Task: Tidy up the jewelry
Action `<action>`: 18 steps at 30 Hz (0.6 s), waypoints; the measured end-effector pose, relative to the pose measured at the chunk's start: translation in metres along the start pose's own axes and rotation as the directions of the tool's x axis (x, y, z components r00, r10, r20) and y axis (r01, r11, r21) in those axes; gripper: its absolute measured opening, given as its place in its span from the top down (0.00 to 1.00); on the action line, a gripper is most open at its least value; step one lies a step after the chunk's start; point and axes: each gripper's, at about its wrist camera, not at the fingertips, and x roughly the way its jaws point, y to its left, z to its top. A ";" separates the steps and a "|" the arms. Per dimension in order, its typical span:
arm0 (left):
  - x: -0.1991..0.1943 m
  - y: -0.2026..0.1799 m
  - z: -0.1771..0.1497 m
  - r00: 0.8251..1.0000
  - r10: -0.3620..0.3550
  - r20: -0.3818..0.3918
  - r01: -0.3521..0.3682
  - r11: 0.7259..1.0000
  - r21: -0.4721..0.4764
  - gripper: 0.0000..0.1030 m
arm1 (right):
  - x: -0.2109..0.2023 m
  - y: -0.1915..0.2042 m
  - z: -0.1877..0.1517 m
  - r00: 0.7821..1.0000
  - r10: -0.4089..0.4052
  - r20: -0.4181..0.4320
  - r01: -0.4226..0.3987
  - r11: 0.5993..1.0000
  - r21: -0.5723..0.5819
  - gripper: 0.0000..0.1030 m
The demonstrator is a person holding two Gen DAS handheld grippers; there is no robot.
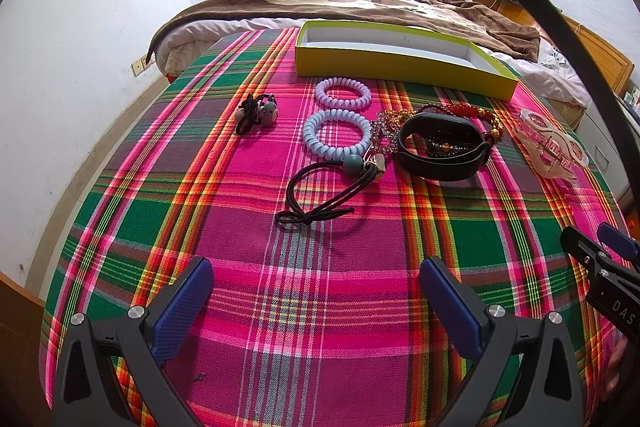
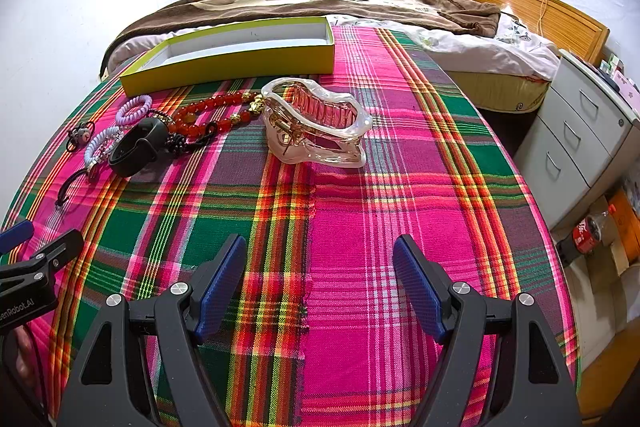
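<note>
both claws [image 1: 316, 301] [image 2: 320, 283] open, box [image 1: 384, 65] empty

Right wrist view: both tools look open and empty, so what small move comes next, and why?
Probably ease the right tool forward toward the clear hair claw. It lies straight ahead of the open jaws, apart from the other pieces, and the yellow box beyond it holds nothing yet. The left tool is open too, facing the black hair tie.

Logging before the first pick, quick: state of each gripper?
Left gripper: open, holding nothing.
Right gripper: open, holding nothing.
</note>
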 end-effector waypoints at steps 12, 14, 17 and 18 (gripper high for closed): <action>-0.001 0.001 0.000 1.000 -0.007 -0.015 0.007 1.000 0.007 0.00 | -0.002 0.001 0.001 1.000 0.016 -0.009 -0.016 1.000 -0.008 0.27; -0.001 0.001 0.002 0.999 -0.016 -0.035 0.017 1.000 0.016 0.00 | -0.003 0.000 0.002 0.999 0.028 -0.016 -0.028 0.999 -0.021 0.27; -0.001 0.004 0.006 0.997 -0.035 -0.067 0.037 0.999 0.020 0.00 | -0.009 -0.004 0.009 0.999 0.035 0.006 -0.035 0.999 -0.023 0.27; -0.002 0.005 0.008 0.997 -0.034 -0.065 0.035 0.999 0.018 0.00 | -0.012 -0.007 0.012 0.999 0.037 0.018 -0.036 0.999 -0.019 0.27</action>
